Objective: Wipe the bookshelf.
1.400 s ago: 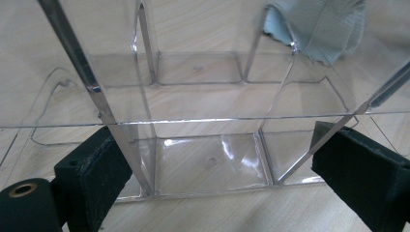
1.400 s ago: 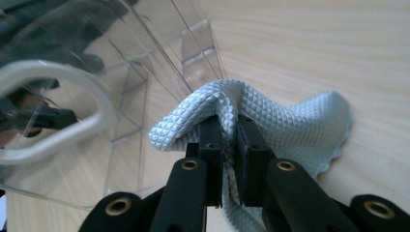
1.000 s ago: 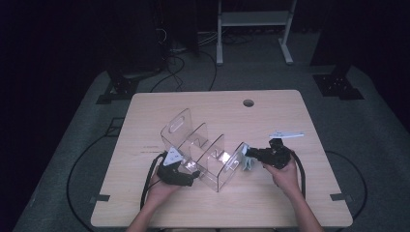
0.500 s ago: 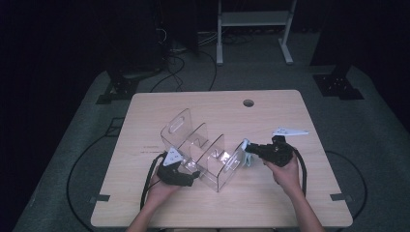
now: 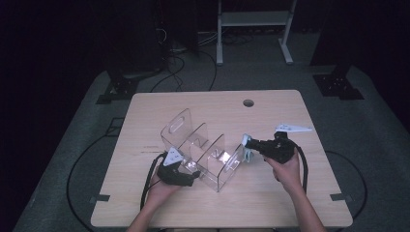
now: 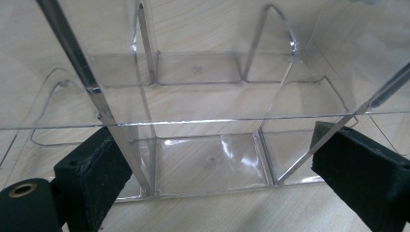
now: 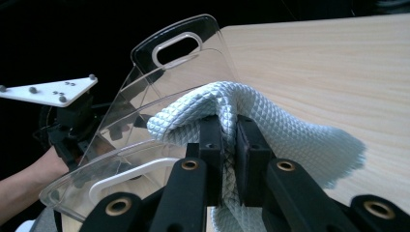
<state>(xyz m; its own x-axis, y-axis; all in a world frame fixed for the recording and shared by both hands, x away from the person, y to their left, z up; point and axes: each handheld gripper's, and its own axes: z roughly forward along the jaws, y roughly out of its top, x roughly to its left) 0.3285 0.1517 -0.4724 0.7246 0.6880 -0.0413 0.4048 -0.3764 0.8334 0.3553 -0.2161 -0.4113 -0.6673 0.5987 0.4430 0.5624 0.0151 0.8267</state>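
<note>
Near the table's point(image 5: 290, 208) front edge, the left gripper point(image 5: 192, 175) stands wide, jaws astride the clear organizer's point(image 5: 203, 150) near wall. The right gripper point(image 5: 247, 145) pinches a pale cloth point(image 7: 270, 130) against the organizer's right end. Beyond, bare tabletop runs to the far edge.

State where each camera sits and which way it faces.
High view: above the near table edge, looking forward and down; forearms, left gripper, right gripper.
Left gripper view: low, facing the clear organizer; own jaws apart.
Right gripper view: along jaws pinching a cloth.
All share the organizer.
</note>
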